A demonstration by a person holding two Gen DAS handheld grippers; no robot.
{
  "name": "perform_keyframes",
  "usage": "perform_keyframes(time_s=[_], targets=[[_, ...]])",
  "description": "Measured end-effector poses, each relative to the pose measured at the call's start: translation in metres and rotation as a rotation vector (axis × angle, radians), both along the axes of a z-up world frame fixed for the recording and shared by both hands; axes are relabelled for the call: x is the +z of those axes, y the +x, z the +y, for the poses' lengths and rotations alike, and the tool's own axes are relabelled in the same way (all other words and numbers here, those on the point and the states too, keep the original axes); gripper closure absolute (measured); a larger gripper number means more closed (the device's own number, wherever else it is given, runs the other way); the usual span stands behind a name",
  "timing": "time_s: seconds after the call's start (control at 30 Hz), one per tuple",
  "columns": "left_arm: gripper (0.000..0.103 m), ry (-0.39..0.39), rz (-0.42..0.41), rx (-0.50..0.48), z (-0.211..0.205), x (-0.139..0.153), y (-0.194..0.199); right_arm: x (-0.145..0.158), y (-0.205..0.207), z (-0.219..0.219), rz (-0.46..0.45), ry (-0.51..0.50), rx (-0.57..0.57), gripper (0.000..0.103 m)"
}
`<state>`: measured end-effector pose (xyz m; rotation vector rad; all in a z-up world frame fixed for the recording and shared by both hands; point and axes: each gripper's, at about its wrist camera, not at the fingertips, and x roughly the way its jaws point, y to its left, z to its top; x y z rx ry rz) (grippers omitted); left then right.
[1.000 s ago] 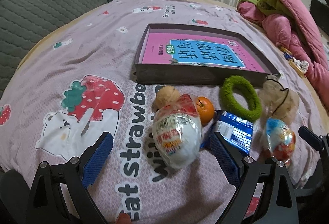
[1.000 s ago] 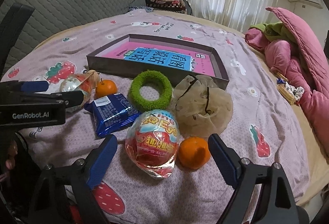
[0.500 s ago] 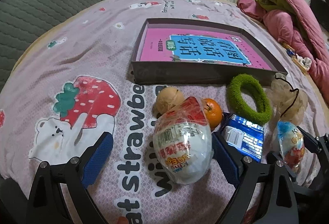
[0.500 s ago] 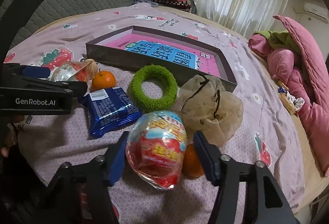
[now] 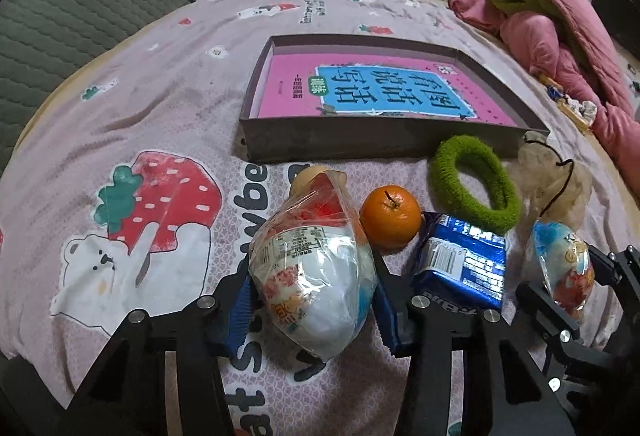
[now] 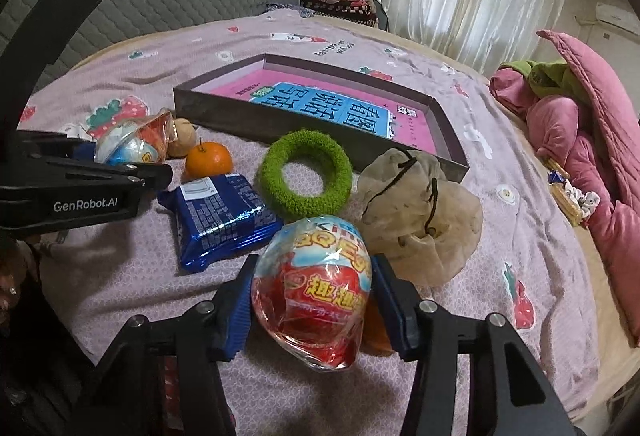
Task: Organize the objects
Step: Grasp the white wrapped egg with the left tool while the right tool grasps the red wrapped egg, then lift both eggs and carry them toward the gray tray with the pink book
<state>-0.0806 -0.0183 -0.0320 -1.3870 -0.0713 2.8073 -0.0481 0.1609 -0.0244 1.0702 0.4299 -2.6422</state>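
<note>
Setting: a bed with a strawberry-print sheet (image 5: 168,84); a shallow dark box (image 5: 360,152) with a pink book (image 5: 380,92) lying inside stood at the far side of a cluster of small items.
Left gripper (image 5: 308,300): jaws closing on a white wrapped toy egg (image 5: 316,284), blue pads touching both its sides.
Right gripper (image 6: 312,304): jaws closing on a red wrapped toy egg (image 6: 316,288), pads against its sides.
Nearby items: an orange (image 5: 390,218), a blue snack pack (image 5: 464,264), a green fuzzy ring (image 5: 472,182) and a beige pouch (image 6: 420,216) lay between eggs and box.
Step in hand: securing both eggs, apparently.
Next move: probably lift each egg clear and carry it over the near wall into the box, without dragging the loose wrappers across neighbours.
</note>
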Motion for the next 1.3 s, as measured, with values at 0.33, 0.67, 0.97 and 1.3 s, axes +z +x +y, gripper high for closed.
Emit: perform_keyframes(time_s=[0.33, 0.67, 0.97, 1.3], targets=[[0.051, 0.0, 0.088, -0.027, 0.006, 0.029, 0.021, 0.027, 0.011, 0.013, 0.063, -0.095, -0.011, 0.049], [0.051, 0.003, 0.156, -0.043, 0.012, 0.058, 0.018, 0.052, 0.003, 0.016, 0.122, -0.118, -0.022, 0.049], [0.051, 0.019, 0.182, -0.056, 0.017, 0.066, -0.006, 0.066, -0.018, 0.017, 0.165, -0.137, -0.03, 0.049], [0.051, 0.027, 0.196, -0.066, 0.021, 0.066, -0.046, 0.075, -0.057, 0.02, 0.196, -0.144, -0.043, 0.049]])
